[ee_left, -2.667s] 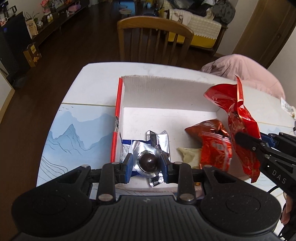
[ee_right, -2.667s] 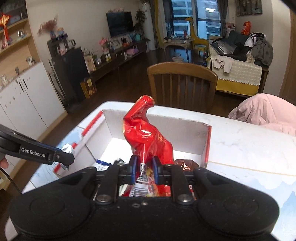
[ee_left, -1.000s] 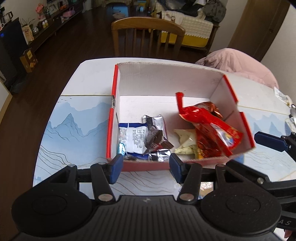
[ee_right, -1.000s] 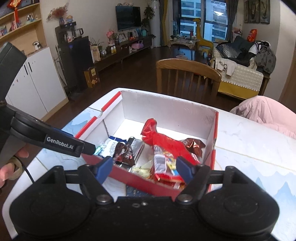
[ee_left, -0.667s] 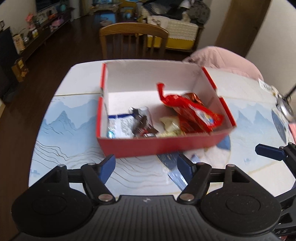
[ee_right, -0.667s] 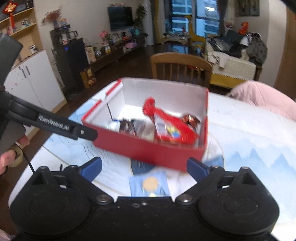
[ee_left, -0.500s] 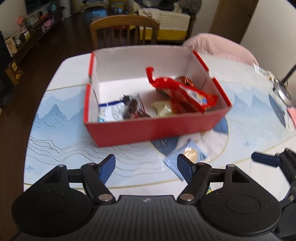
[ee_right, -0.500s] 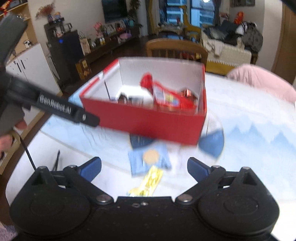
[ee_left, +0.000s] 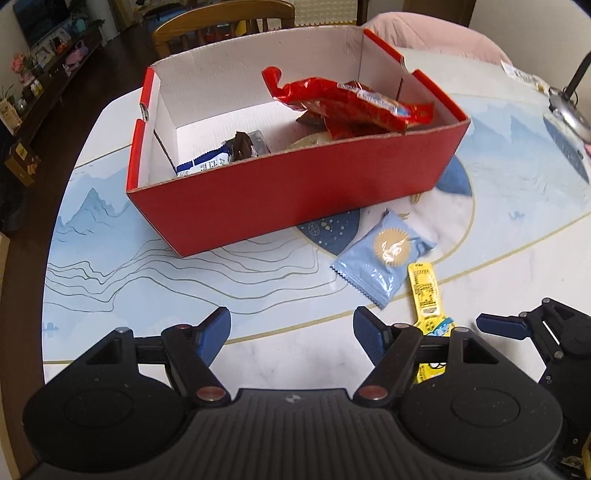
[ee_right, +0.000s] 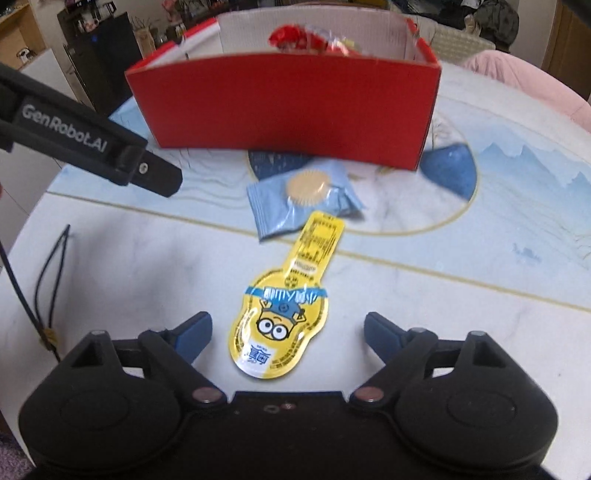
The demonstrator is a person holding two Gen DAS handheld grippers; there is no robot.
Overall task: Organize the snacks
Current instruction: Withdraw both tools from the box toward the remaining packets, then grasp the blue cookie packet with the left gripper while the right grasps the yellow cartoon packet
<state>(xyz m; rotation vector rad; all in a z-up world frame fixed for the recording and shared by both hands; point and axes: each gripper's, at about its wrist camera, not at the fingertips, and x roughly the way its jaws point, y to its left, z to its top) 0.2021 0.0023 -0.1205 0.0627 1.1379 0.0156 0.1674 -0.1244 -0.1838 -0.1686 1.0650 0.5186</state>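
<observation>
A red cardboard box (ee_left: 295, 199) stands on the table and holds a red snack bag (ee_left: 351, 103), a blue-white packet (ee_left: 207, 164) and a dark wrapper (ee_left: 243, 144). In front of it lie a light blue packet (ee_left: 384, 258) and a yellow cartoon pouch (ee_right: 280, 325). My right gripper (ee_right: 286, 328) is low over the table, its jaws closing, with the yellow pouch between the fingers but untouched. My left gripper (ee_left: 291, 325) is open over bare table, left of the pouch (ee_left: 424, 291), with nothing between its fingers.
A wooden chair (ee_left: 221, 22) and a pink cloth (ee_left: 436, 33) sit behind the table. A thin black cable (ee_right: 48, 280) lies near the table's left edge. A metal object (ee_left: 565, 110) rests at the far right.
Both grippers let go of their snacks into the box, opened, and drew back and down to the table in front of it. The right one now straddles the yellow pouch.
</observation>
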